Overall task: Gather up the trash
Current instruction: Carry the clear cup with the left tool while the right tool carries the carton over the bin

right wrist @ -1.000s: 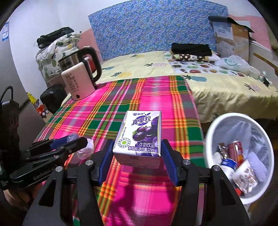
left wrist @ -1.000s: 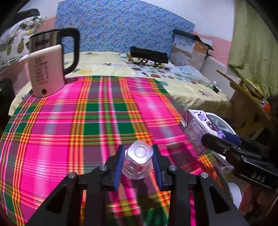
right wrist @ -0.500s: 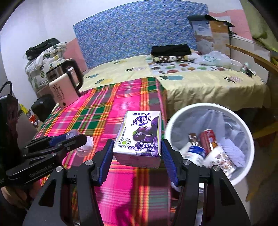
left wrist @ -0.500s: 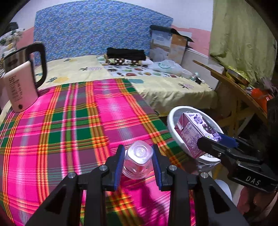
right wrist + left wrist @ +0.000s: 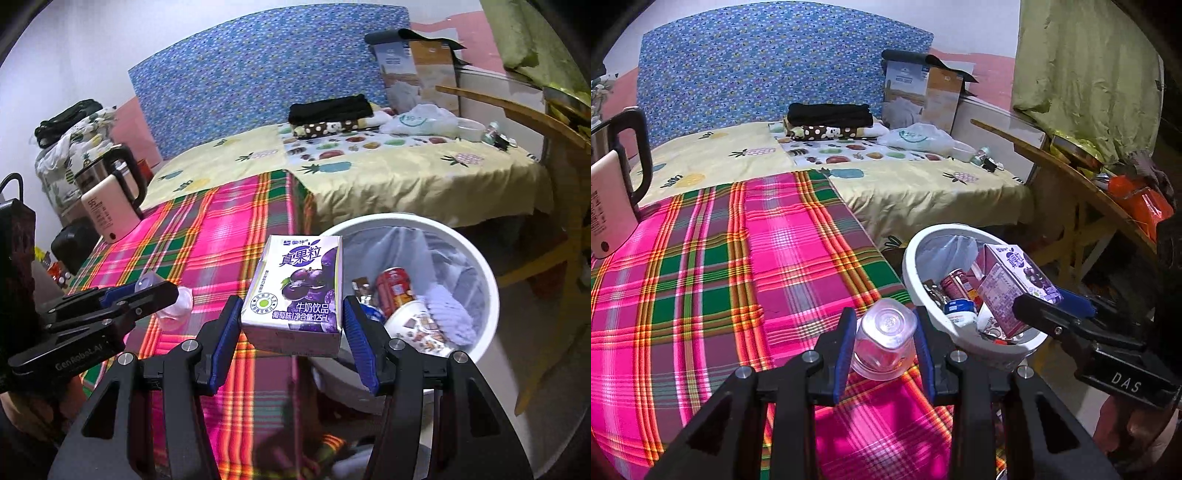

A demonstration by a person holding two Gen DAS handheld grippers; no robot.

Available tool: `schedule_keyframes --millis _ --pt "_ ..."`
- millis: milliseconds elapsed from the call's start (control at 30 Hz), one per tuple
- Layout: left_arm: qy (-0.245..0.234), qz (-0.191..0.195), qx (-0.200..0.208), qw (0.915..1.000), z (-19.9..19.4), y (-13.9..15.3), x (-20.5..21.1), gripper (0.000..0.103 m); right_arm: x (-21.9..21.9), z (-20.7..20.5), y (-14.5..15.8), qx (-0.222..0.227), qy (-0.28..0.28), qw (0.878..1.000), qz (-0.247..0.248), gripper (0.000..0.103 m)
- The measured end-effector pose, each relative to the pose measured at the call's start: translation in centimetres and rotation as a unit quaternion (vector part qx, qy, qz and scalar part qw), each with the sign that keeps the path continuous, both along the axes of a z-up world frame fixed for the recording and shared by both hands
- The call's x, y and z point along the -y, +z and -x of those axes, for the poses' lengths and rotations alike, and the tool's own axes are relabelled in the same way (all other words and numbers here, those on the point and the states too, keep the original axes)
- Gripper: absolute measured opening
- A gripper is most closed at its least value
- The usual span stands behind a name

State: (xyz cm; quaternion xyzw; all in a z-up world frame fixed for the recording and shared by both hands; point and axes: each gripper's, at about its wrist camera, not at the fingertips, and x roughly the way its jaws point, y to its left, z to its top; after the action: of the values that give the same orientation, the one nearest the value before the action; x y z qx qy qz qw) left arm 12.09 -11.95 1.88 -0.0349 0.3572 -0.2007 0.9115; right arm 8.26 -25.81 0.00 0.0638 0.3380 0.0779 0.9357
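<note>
Surface: plaid tablecloth, pink and green, near side; bed beyond.
Bin: white trash bin just right of table edge, holding can and wrappers.
Left gripper: pinching clear plastic cup, bottom facing camera, above table's right edge.
Right gripper: clamped on purple drink carton, upright, at bin's left rim.
Far left: kettle on cloth.

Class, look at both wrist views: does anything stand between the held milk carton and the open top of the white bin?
Nothing visible does. The milk carton, in the right gripper, hangs by the white bin; its mouth is uncovered.
</note>
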Motion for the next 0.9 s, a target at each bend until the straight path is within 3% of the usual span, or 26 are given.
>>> schedule_keyframes --millis 900 --pt "-0.050 0.002 -0.009 0.9987 -1.9 -0.8 5.5 0.033 4.5 0.2 -1.0 -0.015 -0.057 0.998 -0.006 0.056"
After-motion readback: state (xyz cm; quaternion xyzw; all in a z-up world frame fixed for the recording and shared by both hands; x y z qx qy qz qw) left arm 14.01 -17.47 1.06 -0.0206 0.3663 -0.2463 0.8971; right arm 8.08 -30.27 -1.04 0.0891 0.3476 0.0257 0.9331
